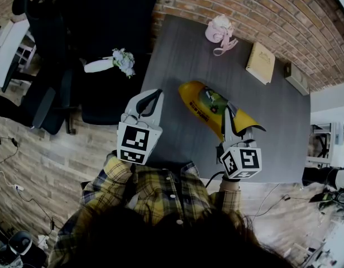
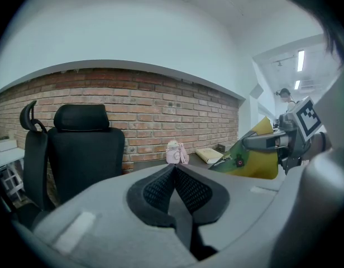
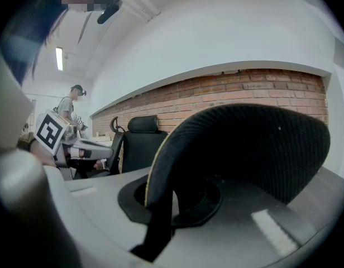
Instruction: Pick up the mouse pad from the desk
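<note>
- Yellow on top and black underneath, the mouse pad (image 1: pixel 204 104) is seen bowed up over the dark grey desk (image 1: pixel 177 54), its near edge caught in the right gripper (image 1: pixel 231 117).
- In the right gripper view, the jaws are clamped onto the pad's edge, and the black underside arches across most of the frame.
- Off the desk's left edge, beside the black office chair (image 1: pixel 105 32), the left gripper (image 1: pixel 152 96) is held level. Its pads (image 2: pixel 158 190) are pressed together with nothing between them.
- The step in hand is judged to be the lift itself. The pad looks mostly clear of the desk top, though whether its far end touches cannot be told.
- Next, a steady raise is called for with the pinch kept firm. A floppy pad held by one edge may sag or slip out.
- A small pink bag (image 1: pixel 219 31) and a beige book (image 1: pixel 260 62) are noted at the desk's far side, well apart from the pad and out of the way.
</note>
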